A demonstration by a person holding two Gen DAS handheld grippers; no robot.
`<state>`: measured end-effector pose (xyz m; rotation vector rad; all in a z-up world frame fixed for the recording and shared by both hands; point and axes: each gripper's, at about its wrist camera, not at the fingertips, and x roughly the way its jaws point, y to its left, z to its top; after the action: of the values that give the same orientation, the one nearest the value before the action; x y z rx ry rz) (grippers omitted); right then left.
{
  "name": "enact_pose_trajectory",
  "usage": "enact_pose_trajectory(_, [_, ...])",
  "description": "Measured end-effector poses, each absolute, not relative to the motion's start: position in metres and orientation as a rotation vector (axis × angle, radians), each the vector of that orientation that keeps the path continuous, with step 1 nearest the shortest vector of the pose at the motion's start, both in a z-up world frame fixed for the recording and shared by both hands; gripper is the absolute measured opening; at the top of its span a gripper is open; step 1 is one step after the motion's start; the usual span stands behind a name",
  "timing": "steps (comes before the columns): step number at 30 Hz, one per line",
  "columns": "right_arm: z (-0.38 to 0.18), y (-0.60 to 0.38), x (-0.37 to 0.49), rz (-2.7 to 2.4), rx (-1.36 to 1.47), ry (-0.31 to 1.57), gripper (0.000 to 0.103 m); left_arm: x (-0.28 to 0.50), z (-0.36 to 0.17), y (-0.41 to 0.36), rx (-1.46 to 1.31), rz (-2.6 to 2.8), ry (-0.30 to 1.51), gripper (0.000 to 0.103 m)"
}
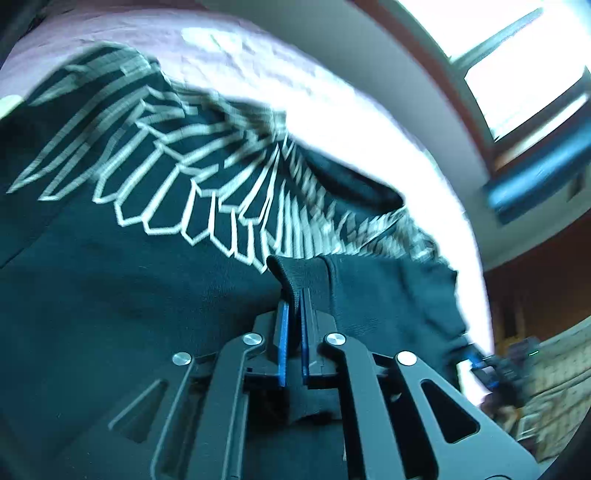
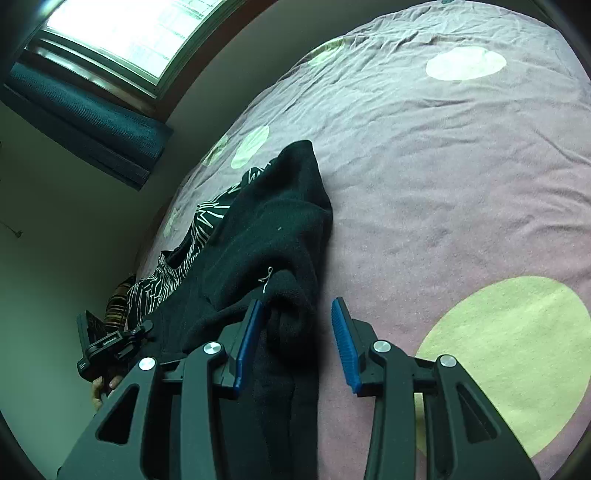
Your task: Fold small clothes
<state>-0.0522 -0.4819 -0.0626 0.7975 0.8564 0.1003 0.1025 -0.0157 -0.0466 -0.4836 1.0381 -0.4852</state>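
Observation:
A black sweatshirt (image 1: 110,295) printed with white wing feathers lies crumpled on a mauve bedsheet (image 2: 443,184). In the left wrist view my left gripper (image 1: 293,301) is shut on a ribbed black edge of that garment, the fabric pinched between its blue pads (image 1: 283,332). In the right wrist view the same sweatshirt (image 2: 266,229) runs away from the camera. A bunched fold of it sits between the spread fingers of my right gripper (image 2: 297,306). The fold rests against the left pad (image 2: 249,339), while the right pad (image 2: 345,343) stands apart from it, so the jaws are open.
The sheet carries large pale yellow-green circles (image 2: 509,354). A window (image 2: 140,26) with a dark blue blind (image 2: 92,122) is set in the wall beside the bed. A hand (image 2: 101,391) holds the left gripper's body (image 2: 107,343) at the bed's edge.

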Motion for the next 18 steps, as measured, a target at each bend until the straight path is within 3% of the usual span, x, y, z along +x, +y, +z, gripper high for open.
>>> enact_pose_trajectory(3, [-0.055, -0.483, -0.053, 0.109, 0.795, 0.839, 0.04, 0.096, -0.037, -0.011, -0.437, -0.462, 1.008, 0.004])
enact_pose_trajectory(8, [-0.047, -0.488, -0.033, 0.115, 0.776, 0.834, 0.04, 0.097, -0.066, -0.006, -0.438, -0.415, 1.068, 0.004])
enact_pose_trajectory(12, [-0.04, -0.502, 0.013, 0.131, 0.767, 0.818, 0.051, 0.101, -0.074, -0.005, -0.428, -0.41, 1.081, 0.004])
enact_pose_trajectory(18, [-0.037, -0.512, 0.122, 0.104, 0.647, 0.938, 0.051, 0.101, -0.071, -0.013, -0.405, -0.401, 1.075, 0.005])
